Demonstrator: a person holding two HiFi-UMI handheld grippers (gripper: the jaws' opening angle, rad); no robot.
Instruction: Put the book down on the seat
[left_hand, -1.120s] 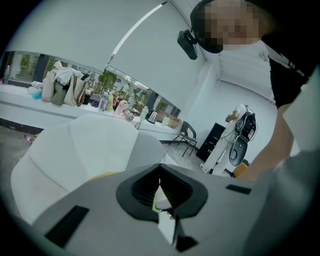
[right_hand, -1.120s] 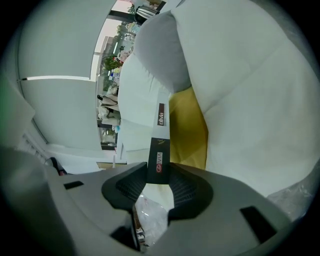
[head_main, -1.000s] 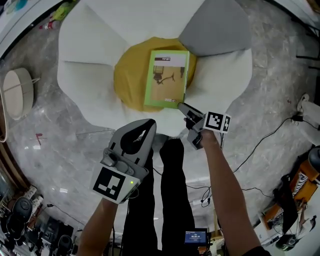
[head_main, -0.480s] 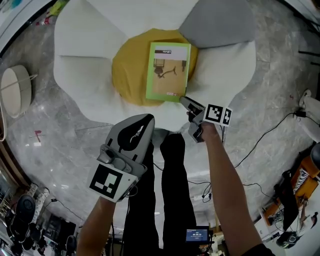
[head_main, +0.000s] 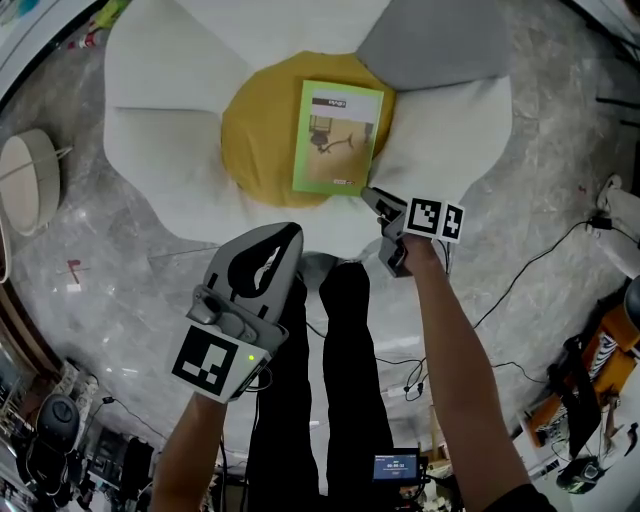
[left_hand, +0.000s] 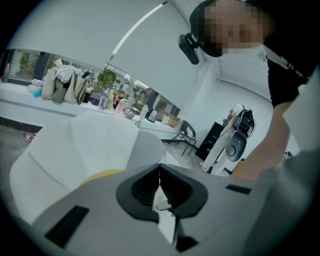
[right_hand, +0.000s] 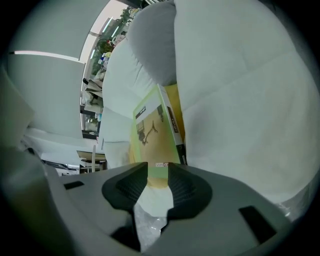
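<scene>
A: How is the book lying?

B: It's lying flat, cover up, green-edged with a tan picture. Its near corner is sitting just ahead of the right gripper, whose jaws have just been closing slightly and are standing apart, not pressing it.

A: And the seat?

B: Its round yellow cushion is carrying the book, with white petals spreading beyond the gripper.

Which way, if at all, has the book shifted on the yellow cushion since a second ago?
No. The book still lies on the right half of the yellow cushion, its top corner beside the grey petal.
</scene>
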